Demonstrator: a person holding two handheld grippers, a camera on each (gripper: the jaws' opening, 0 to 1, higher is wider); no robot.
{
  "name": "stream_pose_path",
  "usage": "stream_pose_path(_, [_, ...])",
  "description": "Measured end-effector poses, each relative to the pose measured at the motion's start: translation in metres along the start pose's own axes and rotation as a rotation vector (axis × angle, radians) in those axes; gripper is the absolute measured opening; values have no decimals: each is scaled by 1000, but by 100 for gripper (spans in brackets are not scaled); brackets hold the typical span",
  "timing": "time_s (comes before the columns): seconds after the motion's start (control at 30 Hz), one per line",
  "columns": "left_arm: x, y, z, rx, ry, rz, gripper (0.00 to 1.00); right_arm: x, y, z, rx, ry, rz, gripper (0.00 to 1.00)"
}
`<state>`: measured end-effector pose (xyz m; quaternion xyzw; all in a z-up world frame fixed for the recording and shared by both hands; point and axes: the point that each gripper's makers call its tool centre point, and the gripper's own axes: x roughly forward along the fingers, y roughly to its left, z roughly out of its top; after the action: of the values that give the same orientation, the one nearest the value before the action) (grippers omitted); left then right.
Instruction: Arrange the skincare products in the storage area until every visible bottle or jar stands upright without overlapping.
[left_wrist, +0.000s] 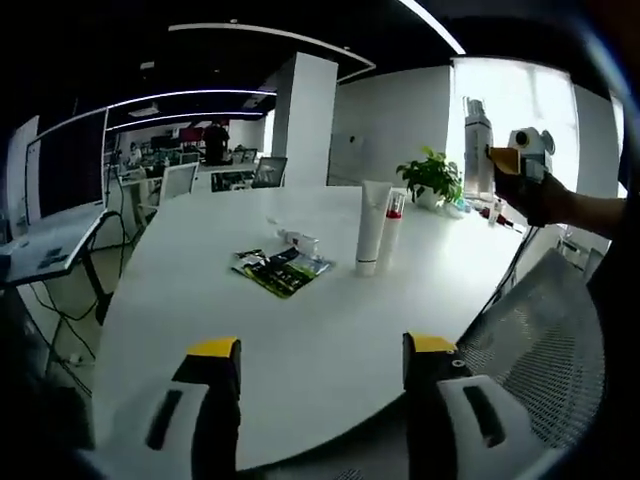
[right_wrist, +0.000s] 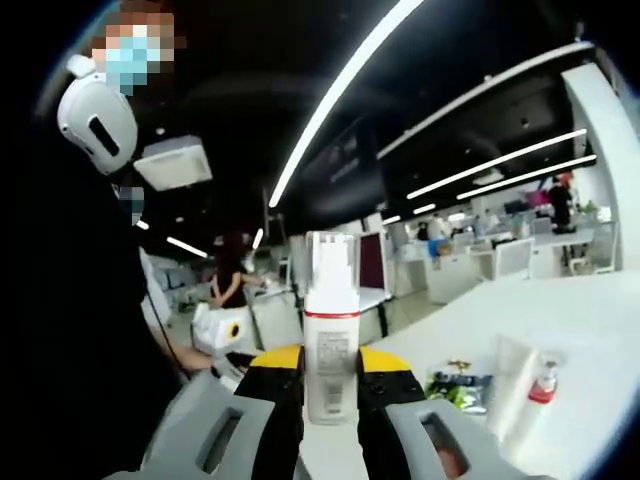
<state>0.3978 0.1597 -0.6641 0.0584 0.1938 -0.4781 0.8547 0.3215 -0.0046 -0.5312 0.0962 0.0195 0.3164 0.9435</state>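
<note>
My right gripper (right_wrist: 330, 368) is shut on a white pump bottle (right_wrist: 331, 340) with a red band, held upright in the air. From the left gripper view that bottle (left_wrist: 478, 140) and the right gripper (left_wrist: 512, 165) hang above the table's far right side. My left gripper (left_wrist: 322, 350) is open and holds nothing, just off the near table edge. A tall white tube (left_wrist: 371, 228) stands cap-down mid-table, and a small red-capped bottle (left_wrist: 393, 222) stands right beside it. The right gripper view shows the tube (right_wrist: 512, 392) and small bottle (right_wrist: 543, 384) at lower right.
Dark green sachets (left_wrist: 282, 270) and a small white item (left_wrist: 298, 240) lie on the round white table (left_wrist: 200, 300). A potted plant (left_wrist: 432, 178) stands at the far edge. A mesh chair (left_wrist: 545, 330) sits at the right. A person (right_wrist: 90, 330) stands beside the table.
</note>
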Motion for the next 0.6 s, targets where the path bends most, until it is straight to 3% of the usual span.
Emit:
stream_pose_path(0.07, [0, 0, 0, 2, -6, -6, 58, -1, -5, -2, -6, 1, -6, 11])
stream_pose_path(0.17, [1, 1, -6, 5, 32, -3, 52, -2, -12, -7, -21, 20, -9, 11])
stream_pose_path(0.6, [1, 3, -10, -19, 47, -18, 47, -29, -53, -25, -53, 78, -91, 11])
